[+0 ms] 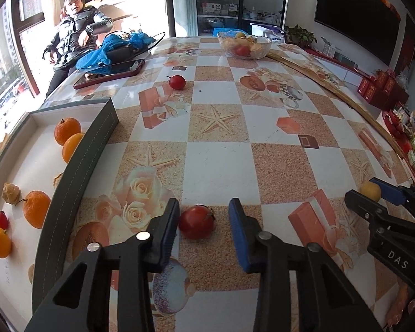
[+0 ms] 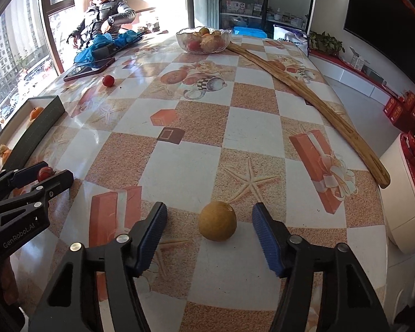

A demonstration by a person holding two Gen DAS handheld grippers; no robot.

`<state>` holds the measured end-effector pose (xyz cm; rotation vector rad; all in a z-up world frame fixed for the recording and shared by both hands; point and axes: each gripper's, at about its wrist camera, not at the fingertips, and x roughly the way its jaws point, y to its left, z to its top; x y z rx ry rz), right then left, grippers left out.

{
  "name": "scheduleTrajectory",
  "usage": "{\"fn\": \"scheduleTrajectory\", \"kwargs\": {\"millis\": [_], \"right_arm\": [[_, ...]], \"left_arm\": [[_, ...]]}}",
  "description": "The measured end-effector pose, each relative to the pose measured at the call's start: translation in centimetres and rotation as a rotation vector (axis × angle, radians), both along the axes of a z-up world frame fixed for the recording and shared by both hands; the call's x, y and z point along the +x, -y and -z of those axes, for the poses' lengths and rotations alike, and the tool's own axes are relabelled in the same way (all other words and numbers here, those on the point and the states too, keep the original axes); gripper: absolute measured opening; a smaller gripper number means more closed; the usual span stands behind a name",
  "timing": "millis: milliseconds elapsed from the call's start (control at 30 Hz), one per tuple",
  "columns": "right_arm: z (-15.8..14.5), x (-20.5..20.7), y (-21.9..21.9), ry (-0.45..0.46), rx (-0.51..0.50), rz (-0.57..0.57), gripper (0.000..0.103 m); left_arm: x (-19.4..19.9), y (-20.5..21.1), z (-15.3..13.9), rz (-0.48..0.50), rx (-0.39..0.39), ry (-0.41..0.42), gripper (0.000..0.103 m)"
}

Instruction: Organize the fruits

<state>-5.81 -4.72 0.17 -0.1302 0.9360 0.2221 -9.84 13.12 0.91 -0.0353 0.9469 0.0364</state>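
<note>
- Right now both claws are spread wide, each straddling a fruit that sits on the patterned table (image 2: 251,127), and neither has a grip yet.
- Left gripper (image 1: 204,215): the red fruit (image 1: 197,222) lies between its fingers, nearly touching the left pad and with a clear gap to the right one. I'd shift the claw a touch to the left so the fruit sits centred before closing, otherwise the near pad may nudge it and set it rolling.
- Right gripper (image 2: 209,221): the yellow-brown round fruit (image 2: 217,220) is about centred between the blue pads, so this one looks ready to close.
- Both fruits are round and on a glossy cloth, so I'd close slowly and squarely across the widest part, with the pads low to the table.
- The open box (image 1: 69,182) stands just left of the left claw and already holds several oranges (image 1: 36,209), a small red fruit and a dried husky one; it looks the likely home for these two.
- Another red fruit (image 1: 177,82) waits farther up the table, and a glass bowl (image 1: 244,44) of fruit stands at the far end.
</note>
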Motion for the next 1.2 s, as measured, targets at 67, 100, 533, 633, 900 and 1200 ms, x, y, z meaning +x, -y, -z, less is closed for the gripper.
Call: {"fn": "scheduleTrajectory", "kwargs": {"millis": [67,100,533,633,900,1200], "right_arm": [[-0.2,0.0,0.0,-0.003,0.008,0.007,0.026],[-0.2,-0.1,0.1,-0.009,0.018,0.011,0.026],[-1.0,-1.9,2.0,-0.165,0.242,0.015,0.026],[-1.9,-2.0,1.2,-0.162,0.229,0.005,0.026],[-4.8,-1.9,-3.8,-0.163,0.246,-0.082,0.026],[-7.4,-1.3,-14.4,-0.175,0.246,-0.279,0.026]], "left_arm": [[-0.3,-0.4,-0.2,0.010,-0.032,-0.015,0.025],[-0.6,-0.7,-0.3,0.013,-0.057,-0.021,0.025],[-5.3,-3.2,-5.2,0.051,-0.134,0.044,0.025],[-5.9,-4.1,-6.4,0.039,-0.137,0.057,0.025],[-7.2,-9.4,-9.1,-0.055,-0.134,0.086,0.025],[-8.1,-17.3,-9.1,-0.237,-0.058,0.070,0.025]]}}
